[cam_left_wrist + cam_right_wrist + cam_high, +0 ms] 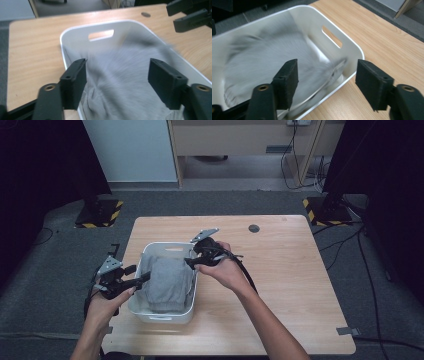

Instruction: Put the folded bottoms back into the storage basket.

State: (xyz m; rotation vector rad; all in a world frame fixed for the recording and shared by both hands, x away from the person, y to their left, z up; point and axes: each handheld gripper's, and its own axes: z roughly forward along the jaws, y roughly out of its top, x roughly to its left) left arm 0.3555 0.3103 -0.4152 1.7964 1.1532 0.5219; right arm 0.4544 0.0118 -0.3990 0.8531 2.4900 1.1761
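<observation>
Grey cloth (167, 282) lying folded in the white basket (165, 318) on the table (290, 285), one edge draped at the right rim. Could slump unevenly or hang over that rim if left loosely settled; could also snag on a jaw when pulling away, tugging the light basket along. Left hand-held gripper (142, 279) at the left rim, jaws apart, nothing between them. Right hand-held gripper (192, 261) above the right rim, likewise spread and empty, clear of the cloth.
</observation>
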